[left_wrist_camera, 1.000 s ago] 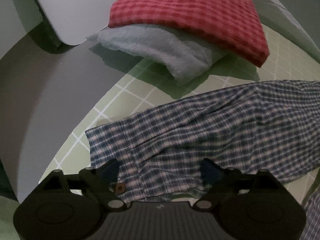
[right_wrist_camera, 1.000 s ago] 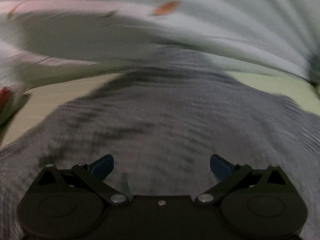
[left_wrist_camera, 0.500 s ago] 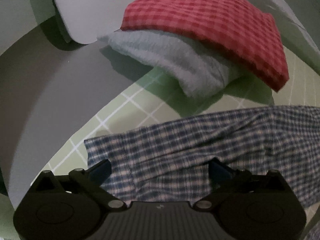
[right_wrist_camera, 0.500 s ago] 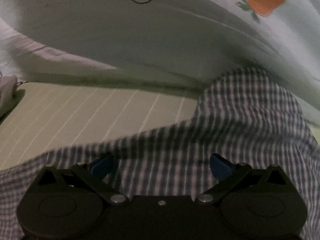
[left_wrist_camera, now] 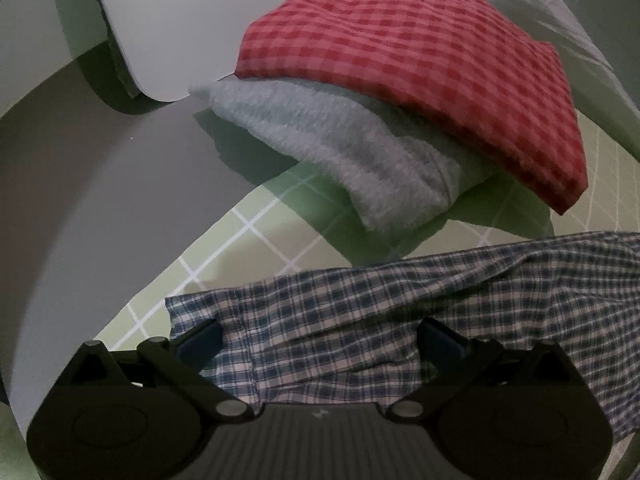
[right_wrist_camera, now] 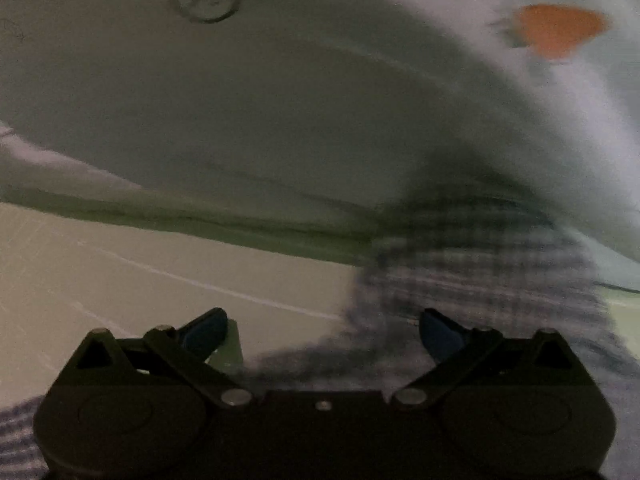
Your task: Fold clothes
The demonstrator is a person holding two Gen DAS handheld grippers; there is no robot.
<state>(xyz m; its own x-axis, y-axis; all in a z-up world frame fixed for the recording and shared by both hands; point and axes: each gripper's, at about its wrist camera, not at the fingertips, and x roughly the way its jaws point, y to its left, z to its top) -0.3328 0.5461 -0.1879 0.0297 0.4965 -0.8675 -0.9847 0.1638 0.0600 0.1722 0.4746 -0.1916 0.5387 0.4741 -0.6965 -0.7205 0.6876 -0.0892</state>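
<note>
We held the left gripper [left_wrist_camera: 318, 338] tilted steeply down over the near edge of the blue plaid shirt [left_wrist_camera: 420, 312], its jaws spread wide and released, the cloth lying slack beneath and between the fingers. The shirt lay rumpled across the green grid mat [left_wrist_camera: 256, 240]. Beyond it sat a folded stack, a red gingham garment [left_wrist_camera: 420, 68] on top of a pale grey fleece [left_wrist_camera: 340, 152]. Our right gripper [right_wrist_camera: 322, 334] pointed less steeply, also released, above the blurred shirt near a pale quilt [right_wrist_camera: 240, 112].
</note>
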